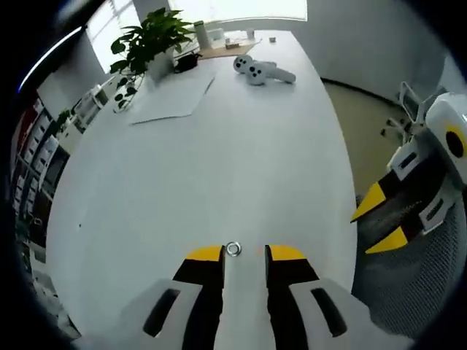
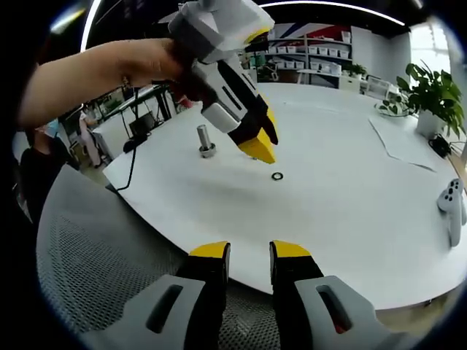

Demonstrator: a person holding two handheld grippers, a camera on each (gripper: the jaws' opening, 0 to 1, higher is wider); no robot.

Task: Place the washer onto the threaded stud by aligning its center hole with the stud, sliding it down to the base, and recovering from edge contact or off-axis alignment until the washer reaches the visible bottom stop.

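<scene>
Upright silver threaded metal stud (image 2: 205, 141) near the white table's (image 2: 350, 197) left edge; small dark ring washer (image 2: 277, 176) flat beside it, beneath left gripper (image 2: 259, 149), jaws apart; right gripper (image 2: 249, 251) parted, empty.

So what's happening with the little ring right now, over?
Left gripper open, poised over the washer, which lies flat on the white table. Right gripper open, empty. Stud upright, bare, apart from washer. Nothing between.

Bright daylight is pouring from windows (image 1: 241, 9) beyond the white table (image 1: 219, 168), glaring there, while fisheye distortion is bending and softening both views' edges.
</scene>
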